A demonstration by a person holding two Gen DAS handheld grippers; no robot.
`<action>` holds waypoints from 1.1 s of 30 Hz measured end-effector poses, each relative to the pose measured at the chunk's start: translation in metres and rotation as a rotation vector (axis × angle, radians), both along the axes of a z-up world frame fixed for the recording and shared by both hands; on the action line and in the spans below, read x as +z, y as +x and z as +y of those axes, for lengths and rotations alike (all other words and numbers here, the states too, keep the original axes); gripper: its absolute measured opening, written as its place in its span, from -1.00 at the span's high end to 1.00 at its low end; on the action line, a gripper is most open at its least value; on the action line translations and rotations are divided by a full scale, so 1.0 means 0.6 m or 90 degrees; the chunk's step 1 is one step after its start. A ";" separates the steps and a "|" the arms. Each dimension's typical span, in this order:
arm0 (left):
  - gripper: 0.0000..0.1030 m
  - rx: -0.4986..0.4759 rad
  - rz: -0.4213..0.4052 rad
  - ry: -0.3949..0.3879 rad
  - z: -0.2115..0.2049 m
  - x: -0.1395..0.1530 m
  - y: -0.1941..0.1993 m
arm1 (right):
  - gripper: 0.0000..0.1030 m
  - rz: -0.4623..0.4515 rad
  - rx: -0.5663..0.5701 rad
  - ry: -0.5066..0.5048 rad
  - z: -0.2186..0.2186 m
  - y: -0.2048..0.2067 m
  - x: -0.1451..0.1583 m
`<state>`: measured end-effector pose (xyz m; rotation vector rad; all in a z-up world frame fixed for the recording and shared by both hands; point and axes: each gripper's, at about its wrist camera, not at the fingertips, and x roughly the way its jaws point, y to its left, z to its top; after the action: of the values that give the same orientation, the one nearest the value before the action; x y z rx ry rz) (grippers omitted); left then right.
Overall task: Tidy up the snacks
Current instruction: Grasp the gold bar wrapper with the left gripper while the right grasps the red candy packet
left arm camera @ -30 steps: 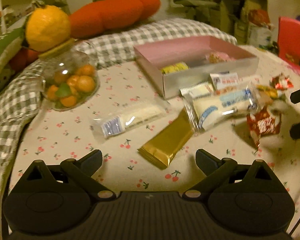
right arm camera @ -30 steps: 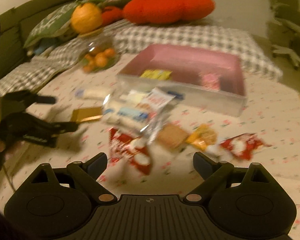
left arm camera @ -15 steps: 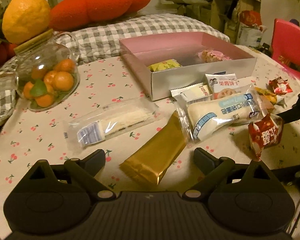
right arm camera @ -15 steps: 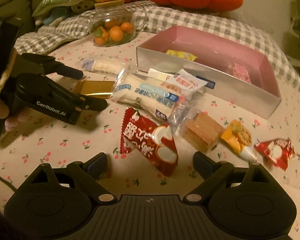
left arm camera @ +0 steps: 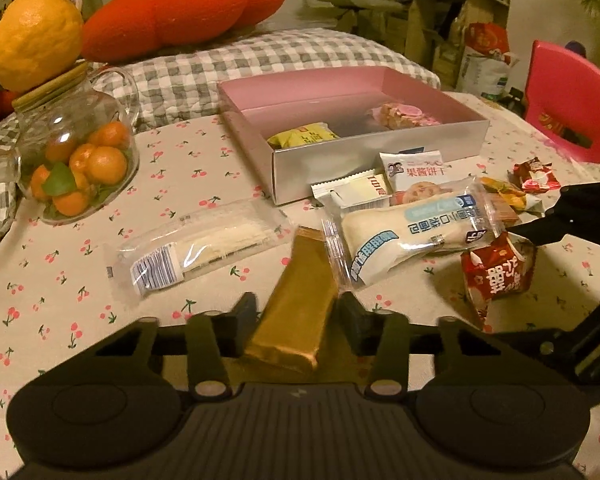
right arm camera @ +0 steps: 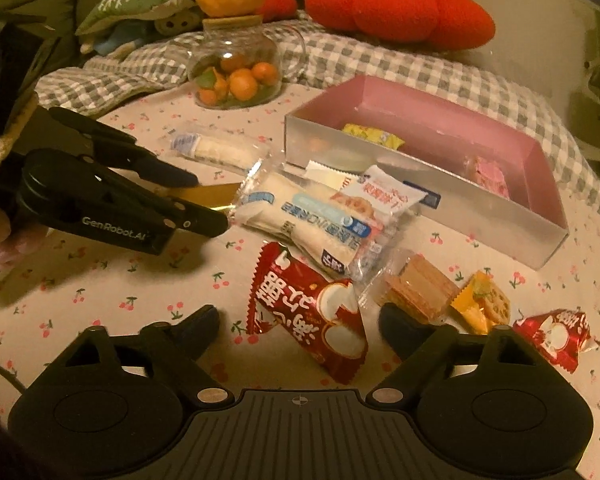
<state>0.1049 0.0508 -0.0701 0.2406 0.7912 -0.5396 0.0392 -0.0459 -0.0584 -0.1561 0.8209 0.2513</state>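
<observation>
Left wrist view first: we see our left claw (left arm camera: 298, 312) closing around the gold bar (left arm camera: 296, 300), which lies between its fingers near the front edge of the counter (left arm camera: 80, 280). Whether the pads already press on the wrapper, we cannot tell. Just beside the bar's far end lies the white bread pack (left arm camera: 408, 232), and to the bar's left a clear packet (left arm camera: 196, 248). Further back stands the pink box (left arm camera: 380, 156), open, with a yellow packet (left arm camera: 302, 136) and a pink sweet (left arm camera: 404, 114) inside. A glass jar (left arm camera: 72, 160) of small oranges sits toward the left edge.

From the right wrist view, our right claw (right arm camera: 298, 326) is also closing, its fingers still wide on either side of the red packet (right arm camera: 308, 312), which lies on the counter; the pads do not touch it. To the right of that packet lie a wafer pack (right arm camera: 420, 288), an orange packet (right arm camera: 480, 300) and a second red packet (right arm camera: 556, 336) near the right edge.
</observation>
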 end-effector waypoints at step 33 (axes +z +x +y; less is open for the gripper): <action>0.50 0.159 0.133 -0.066 0.050 0.023 -0.024 | 0.48 0.002 -0.017 0.107 -0.033 -0.030 0.048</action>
<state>0.0902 0.0807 -0.0562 -0.0119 0.9781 -0.3716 0.0210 -0.0656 -0.0298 0.0124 0.8008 0.2941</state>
